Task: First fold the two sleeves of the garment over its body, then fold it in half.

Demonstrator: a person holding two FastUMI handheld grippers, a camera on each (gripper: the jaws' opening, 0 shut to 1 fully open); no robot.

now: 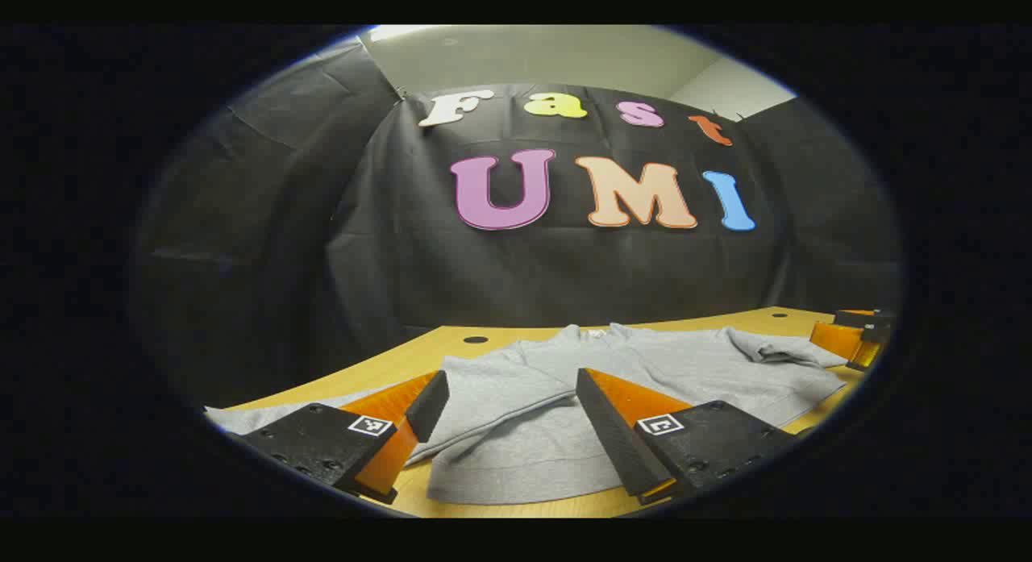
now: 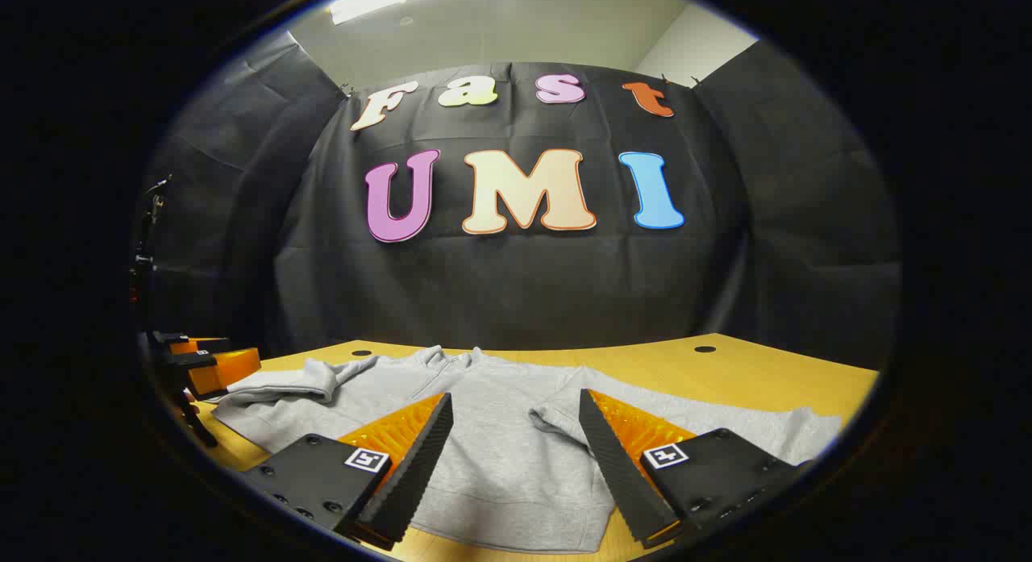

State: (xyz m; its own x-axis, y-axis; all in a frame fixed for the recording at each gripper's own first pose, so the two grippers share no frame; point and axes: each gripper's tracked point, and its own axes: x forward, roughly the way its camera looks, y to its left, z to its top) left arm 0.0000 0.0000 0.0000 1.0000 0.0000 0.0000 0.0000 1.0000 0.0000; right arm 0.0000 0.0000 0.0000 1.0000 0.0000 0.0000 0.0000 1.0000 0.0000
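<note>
left hand-held gripper [image 1: 504, 421] jaws spread wide, right hand-held gripper [image 2: 516, 457] likewise

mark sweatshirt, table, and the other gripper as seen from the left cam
sweatshirt [image 1: 645, 364]: left gripper view, on its chest.
table [image 1: 419, 356]: left gripper view, bare top left of the collar.
right gripper [image 1: 856, 340]: left gripper view, at its fingertips, far right.

Recording booth: black cloth wall [image 2: 516, 288]; wooden table [image 2: 726, 372]; office ceiling [image 2: 500, 30].

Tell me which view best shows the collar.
The right gripper view: the collar sits open to the camera, its placket visible, between the raised shoulders. The left gripper view shows it smaller and flatter, at the sweatshirt's far edge.
</note>
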